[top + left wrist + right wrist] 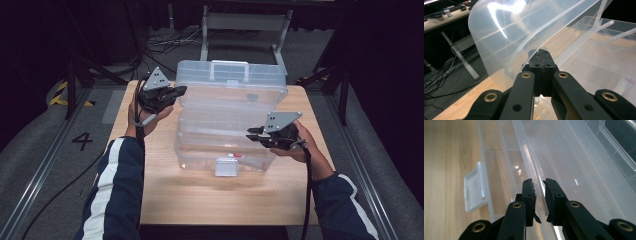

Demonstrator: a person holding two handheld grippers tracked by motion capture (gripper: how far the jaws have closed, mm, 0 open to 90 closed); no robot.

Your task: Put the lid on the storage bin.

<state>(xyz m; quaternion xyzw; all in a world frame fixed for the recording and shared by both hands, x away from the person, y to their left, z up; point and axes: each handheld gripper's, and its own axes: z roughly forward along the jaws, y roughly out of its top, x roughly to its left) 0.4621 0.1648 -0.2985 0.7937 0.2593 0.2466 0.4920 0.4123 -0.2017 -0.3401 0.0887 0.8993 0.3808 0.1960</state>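
L gripper (541, 53) clenched, nothing held, by box lid (506, 32). R gripper (539, 185) jaws a bit apart astride tray edge (536, 173), grip unclear. Latch (474, 191) hangs open.

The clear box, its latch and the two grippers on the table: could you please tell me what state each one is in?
Clear plastic box: open, lid raised, trays stepped out.
Latch: undone, hanging at the front.
Left gripper: shut, at the lid's edge.
Right gripper: fingers slightly apart, a tray's rim between them.
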